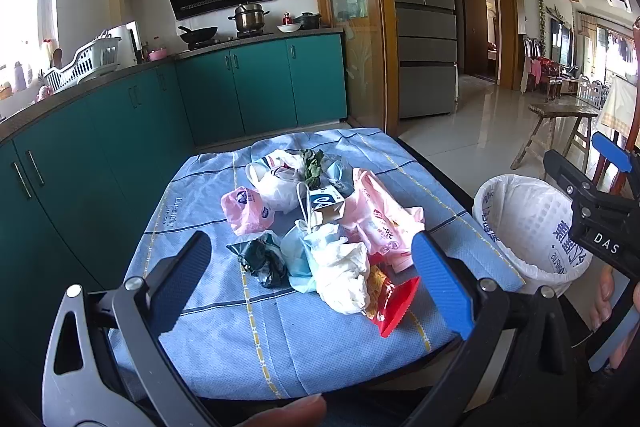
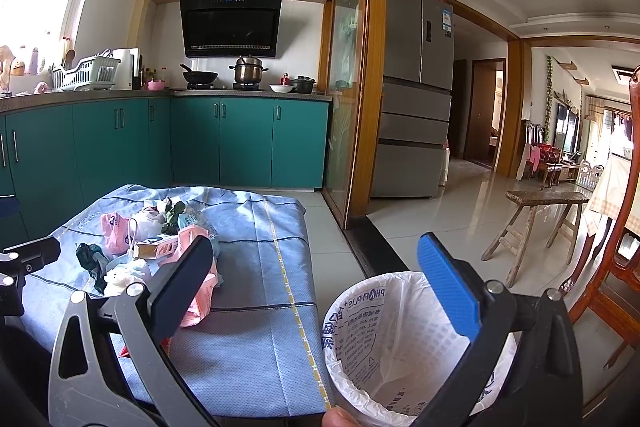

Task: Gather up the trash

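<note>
red wrapper (image 1: pixel 394 301) partly under tissue (image 1: pixel 344 277), bin (image 2: pixel 400 347) base cropped

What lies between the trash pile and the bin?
In the right wrist view, only bare blue cloth lies between the trash pile and the lined bin, then the table's edge. No trash sits there.

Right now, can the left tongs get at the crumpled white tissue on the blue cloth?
Probably yes. The left tongs are open and empty, with the crumpled white tissue right ahead between the two fingers. It sits on top of the pile, the red wrapper beside it, and nothing covers it.
</note>
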`<action>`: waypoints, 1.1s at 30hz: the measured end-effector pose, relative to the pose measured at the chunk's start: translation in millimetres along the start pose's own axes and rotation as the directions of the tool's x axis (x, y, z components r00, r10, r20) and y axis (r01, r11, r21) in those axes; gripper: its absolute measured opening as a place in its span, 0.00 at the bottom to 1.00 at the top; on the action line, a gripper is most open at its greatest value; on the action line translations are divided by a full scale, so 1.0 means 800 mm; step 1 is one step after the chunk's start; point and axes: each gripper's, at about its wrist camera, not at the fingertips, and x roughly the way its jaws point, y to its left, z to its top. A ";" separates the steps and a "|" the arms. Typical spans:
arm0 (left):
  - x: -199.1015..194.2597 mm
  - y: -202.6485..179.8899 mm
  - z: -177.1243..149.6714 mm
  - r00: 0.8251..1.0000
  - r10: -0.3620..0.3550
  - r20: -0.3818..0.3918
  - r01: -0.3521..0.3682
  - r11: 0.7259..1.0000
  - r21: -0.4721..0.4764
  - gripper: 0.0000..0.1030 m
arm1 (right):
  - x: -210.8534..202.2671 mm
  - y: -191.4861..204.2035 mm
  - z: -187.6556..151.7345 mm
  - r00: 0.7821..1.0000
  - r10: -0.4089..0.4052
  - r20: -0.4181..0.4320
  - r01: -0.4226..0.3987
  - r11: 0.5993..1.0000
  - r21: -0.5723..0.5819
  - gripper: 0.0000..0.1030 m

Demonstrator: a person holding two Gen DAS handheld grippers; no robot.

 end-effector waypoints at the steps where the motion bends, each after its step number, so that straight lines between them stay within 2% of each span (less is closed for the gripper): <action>1: 0.000 0.000 0.000 1.000 0.000 -0.001 0.000 1.000 0.000 0.97 | 0.000 0.000 0.000 1.000 0.000 0.000 0.000 1.000 0.000 0.97; 33: -0.001 0.000 -0.001 1.000 -0.005 -0.011 0.005 1.000 0.005 0.97 | 0.000 0.006 -0.002 1.000 0.001 0.002 -0.001 1.000 -0.008 0.97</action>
